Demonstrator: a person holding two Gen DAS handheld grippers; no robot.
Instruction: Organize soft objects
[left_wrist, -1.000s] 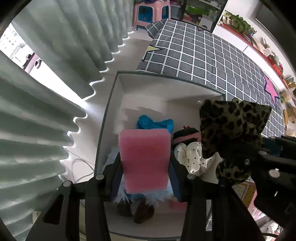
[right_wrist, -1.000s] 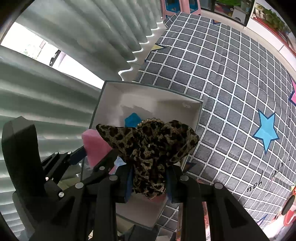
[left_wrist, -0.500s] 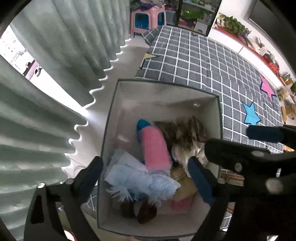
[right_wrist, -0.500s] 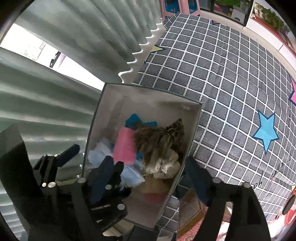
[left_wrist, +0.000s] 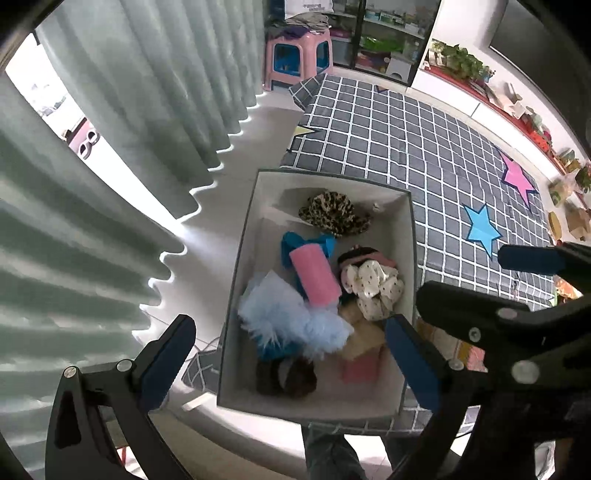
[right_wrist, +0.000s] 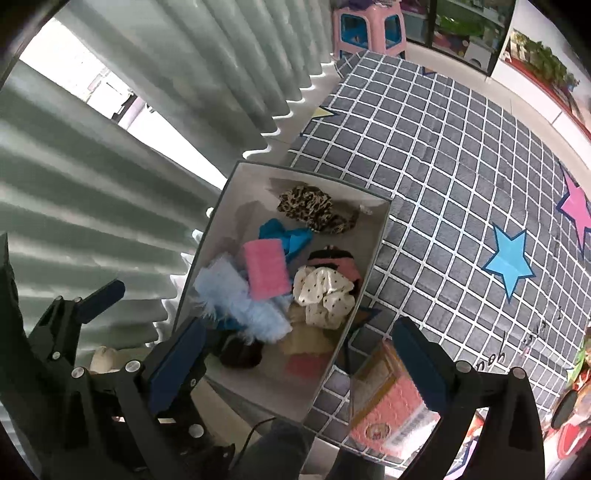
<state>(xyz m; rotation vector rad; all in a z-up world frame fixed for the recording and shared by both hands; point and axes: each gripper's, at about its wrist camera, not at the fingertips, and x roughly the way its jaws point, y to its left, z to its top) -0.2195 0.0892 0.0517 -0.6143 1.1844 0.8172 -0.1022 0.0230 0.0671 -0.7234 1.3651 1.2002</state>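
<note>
With both the left gripper (left_wrist: 291, 354) and right gripper (right_wrist: 295, 363) spread empty above the box (left_wrist: 410, 258), the leaning pink sponge (left_wrist: 314, 277) may be toppled if snagged.

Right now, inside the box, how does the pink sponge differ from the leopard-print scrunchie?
The pink sponge is a plain, smooth-edged block; the leopard-print scrunchie is a ruffled, spotted ring of fabric. The sponge lies mid-box, propped on the blue cloth and the fluffy light-blue item; the scrunchie sits alone at the far end, by the box wall. Both lie loose inside the box, and neither is between a gripper's fingers.
</note>
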